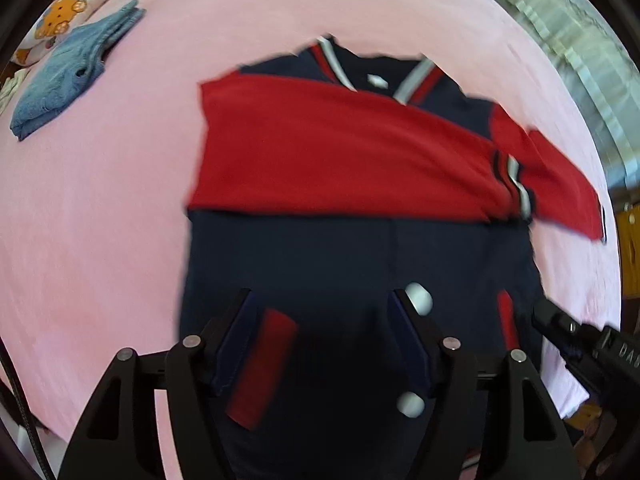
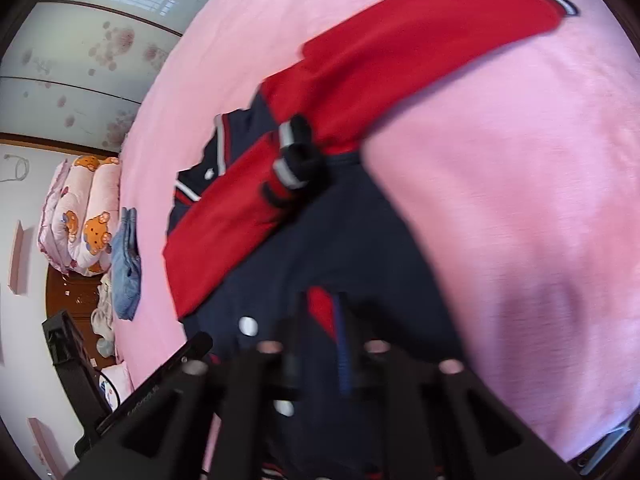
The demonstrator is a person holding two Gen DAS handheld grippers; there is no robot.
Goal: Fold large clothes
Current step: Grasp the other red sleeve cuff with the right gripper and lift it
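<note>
The jacket [image 1: 340,208] lies flat on the pink bedspread [image 1: 100,220], collar toward twelve o'clock in my left view, navy body under me, both red sleeves folded across the chest. My left gripper [image 1: 320,340] hangs over the lower front with its fingers spread apart and nothing between them but the cloth beneath; a red pocket trim [image 1: 264,364] and two white snaps [image 1: 418,298] sit under and beside them. At four o'clock in that view my right gripper [image 1: 560,332] pokes in over the hem corner. From its own camera my right gripper [image 2: 320,332] shows fingers only slightly parted over the other red pocket strip; the blur keeps me from telling whether they touch the fabric. Around the jacket, a folded pile of jeans [image 1: 68,80] lies at ten o'clock in the left view, well apart, with a bear-print quilt [image 1: 68,12] beyond it at the bed edge. Only the right view shows the wardrobe doors [image 2: 80,72] at ten o'clock, the wooden floor [image 2: 72,296] with loose clothes beside the bed, and the second sleeve [image 2: 420,52] stretching out over the bedspread toward one o'clock. The left view alone shows the collar tag. Bare pink sheet lies open to the left of the jacket and beyond the collar.
</note>
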